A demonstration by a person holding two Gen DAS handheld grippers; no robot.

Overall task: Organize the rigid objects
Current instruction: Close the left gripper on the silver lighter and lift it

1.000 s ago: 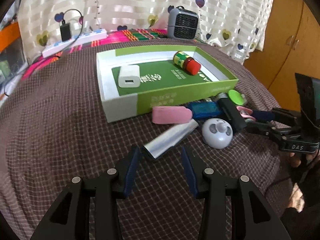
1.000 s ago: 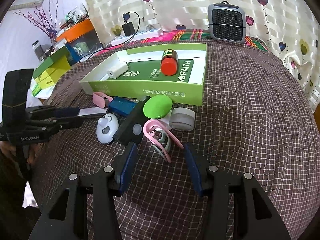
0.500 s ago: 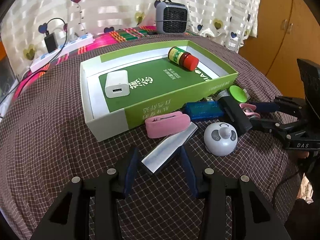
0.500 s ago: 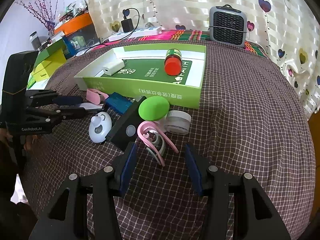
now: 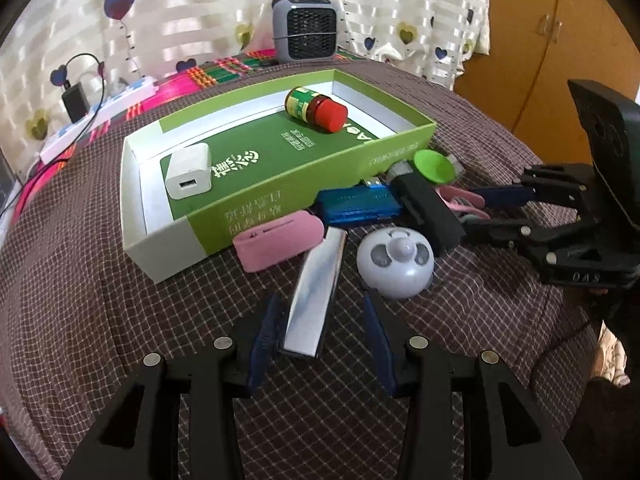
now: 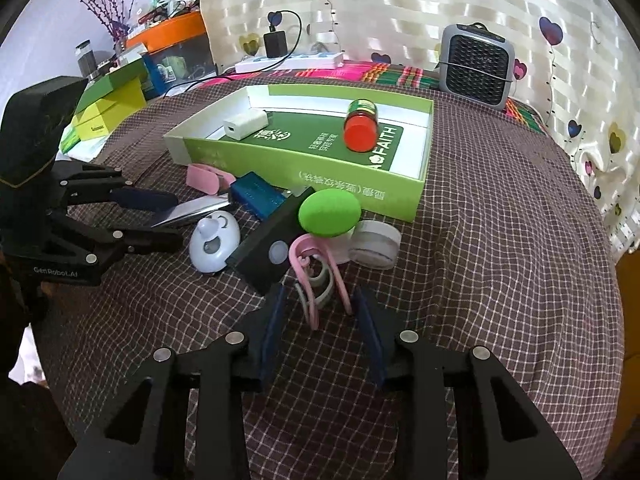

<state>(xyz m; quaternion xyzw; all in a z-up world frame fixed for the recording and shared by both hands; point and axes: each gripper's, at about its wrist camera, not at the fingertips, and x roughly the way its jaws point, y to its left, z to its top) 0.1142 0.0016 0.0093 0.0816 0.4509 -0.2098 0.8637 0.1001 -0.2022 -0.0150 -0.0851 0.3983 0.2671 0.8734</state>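
Observation:
A green box (image 5: 160, 256) (image 6: 416, 196) holds a white charger (image 5: 189, 176) and a red-capped bottle (image 5: 316, 109). Loose items lie in front of it: a silver bar (image 5: 316, 292), a pink case (image 5: 276, 244), a blue card reader (image 5: 356, 206), a white round gadget (image 5: 396, 262) (image 6: 214, 242), a black block (image 6: 272, 240), a green lid (image 6: 329, 212), pink and grey clips (image 6: 316, 276). My left gripper (image 5: 320, 340) is open with the silver bar's near end between its fingers. My right gripper (image 6: 320, 320) is open around the clips.
A grey mini heater (image 5: 308, 26) (image 6: 476, 66) and a white power strip (image 6: 288, 62) stand at the back by the curtain. Green and yellow boxes (image 6: 108, 108) are stacked at the far left. A small clear jar (image 6: 376, 244) sits beside the green lid.
Both grippers have moved forward. The silver bar now lies between the left fingers, and the clips lie between the right fingers. Both stay open.

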